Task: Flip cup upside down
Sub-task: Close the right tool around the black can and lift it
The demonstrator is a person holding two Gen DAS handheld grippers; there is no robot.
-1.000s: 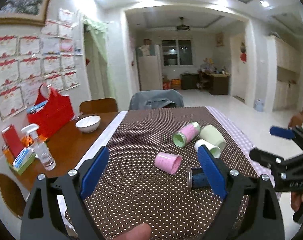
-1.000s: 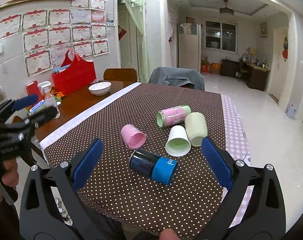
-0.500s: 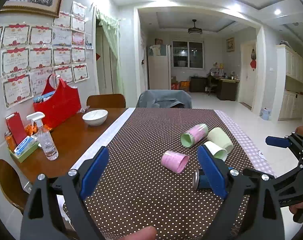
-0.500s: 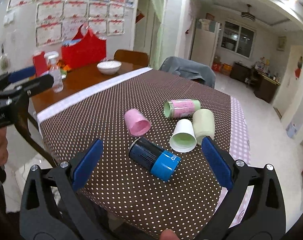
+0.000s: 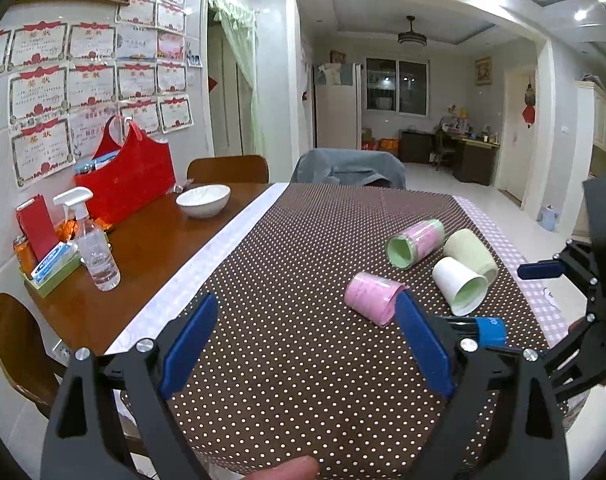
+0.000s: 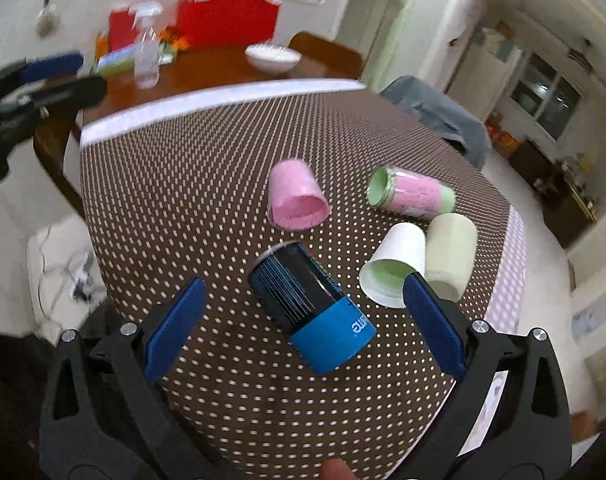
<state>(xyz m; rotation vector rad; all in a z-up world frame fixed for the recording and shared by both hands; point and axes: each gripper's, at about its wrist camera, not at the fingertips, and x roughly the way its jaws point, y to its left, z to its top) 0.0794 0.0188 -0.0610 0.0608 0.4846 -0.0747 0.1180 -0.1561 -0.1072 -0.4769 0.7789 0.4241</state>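
Five cups lie on their sides on a dotted brown tablecloth. The right gripper, blue pads spread wide and empty, frames the glossy black-and-blue cup, fully visible only here. In the left wrist view that cup hides mostly behind the spread, empty left gripper; a pink paper cup lies just beyond it, a white bowl on bare wood.

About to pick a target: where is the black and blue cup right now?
In the right wrist view, the black and blue cup lies on its side between the open fingers, nearer than the pink cup, left of the white cup.
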